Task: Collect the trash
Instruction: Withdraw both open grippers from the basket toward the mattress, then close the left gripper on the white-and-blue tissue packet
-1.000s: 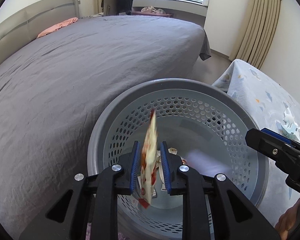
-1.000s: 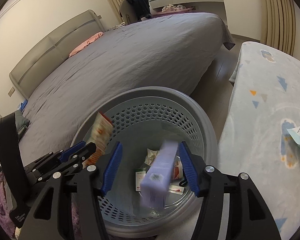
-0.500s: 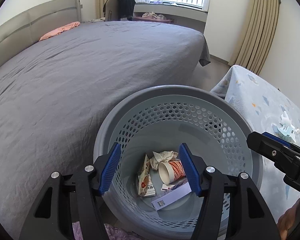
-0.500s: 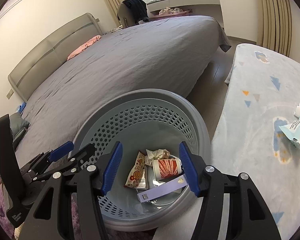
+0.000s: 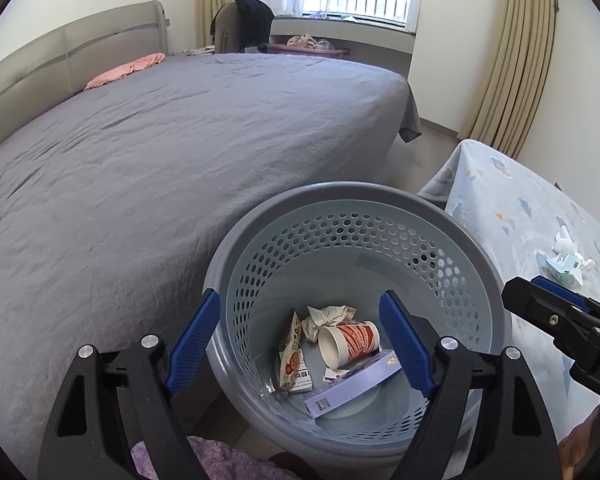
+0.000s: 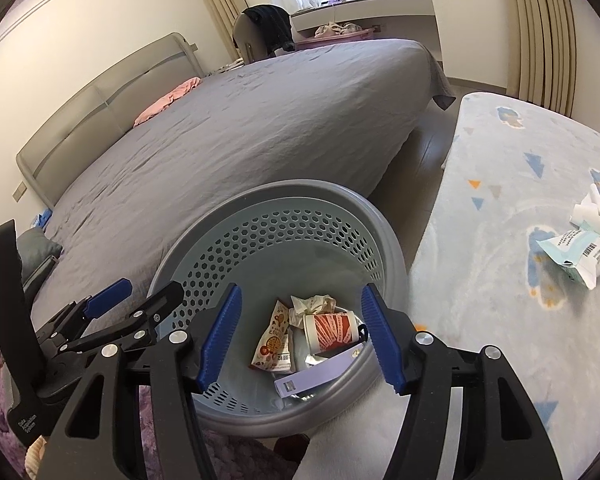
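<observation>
A grey perforated basket (image 5: 356,196) (image 6: 300,190) stands on the floor between two beds. In its bottom lie a snack wrapper (image 5: 292,356) (image 6: 274,340), a red-patterned paper cup (image 5: 350,344) (image 6: 332,330), crumpled paper (image 5: 328,316) (image 6: 312,304) and a lilac box (image 5: 352,386) (image 6: 320,372). My left gripper (image 5: 302,338) hangs over the basket, its jaws opening wide, nothing between them. Beside it, my right gripper (image 6: 300,334) is also over the basket with jaws opening and empty. A torn packet (image 6: 576,254) (image 5: 564,266) and white tissue (image 6: 594,210) (image 5: 564,240) lie on the small patterned bed.
A large bed with a grey cover (image 5: 160,152) (image 6: 240,132) fills the left. The light blue patterned bed (image 6: 520,240) (image 5: 520,216) is on the right. A purple fluffy rug (image 5: 220,460) lies under the basket. A pink cloth (image 5: 128,70) rests near the headboard.
The left gripper let go of the snack wrapper and the right let go of the lilac box; both now lie in the basket. Both jaws spread wider and both grippers rose a little.
</observation>
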